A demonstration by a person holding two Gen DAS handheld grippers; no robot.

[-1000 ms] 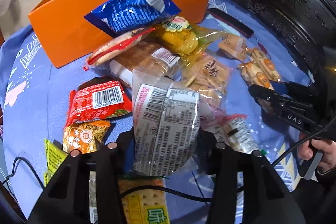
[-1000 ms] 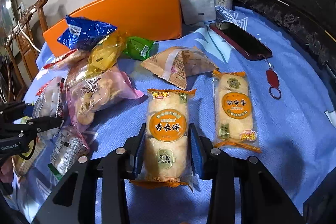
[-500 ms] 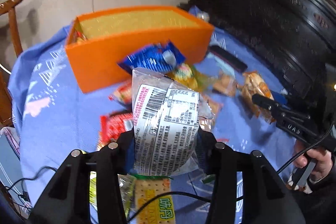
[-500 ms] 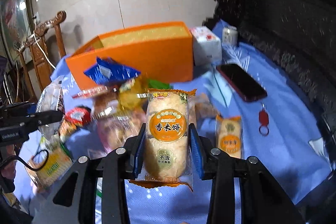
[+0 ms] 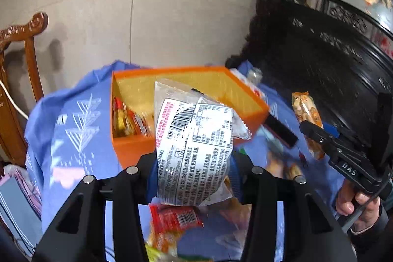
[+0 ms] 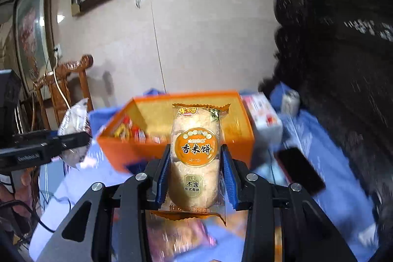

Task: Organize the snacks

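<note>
While most of both shots is blurry, the biggest thing is easy to make out: a table under a soft blue cloth (image 5: 71,129) with a pale printed pattern. On it sits the orange box (image 5: 132,149), a rectangular open-topped thing with stiff flat walls and a yellowish inside (a few red and yellow packets (image 5: 127,119) already lie in its left end). Loose snacks are scattered on the cloth nearer the cameras, too smeared to tell apart, except a crinkly red packet (image 5: 174,217) right below the left gripper. A flat black phone (image 6: 301,168) lies on the cloth to the right of the box, with a small white carton (image 6: 265,114) behind it.

Left gripper (image 5: 192,168) is clamped partway closed on a clear plastic bag (image 5: 194,151), puffy and wrinkled, with a white barcode label facing the lens. The bag stands up between the blue pads, its top reaching in front of the box, off the cloth.

Right gripper (image 6: 195,171) is squeezed nearly closed on a rice cracker pack (image 6: 195,151), a long rounded glossy wrapper with an orange round label and zigzag sealed ends. It's held upright, pinched at its middle, lined up in front of the box's near wall.
</note>
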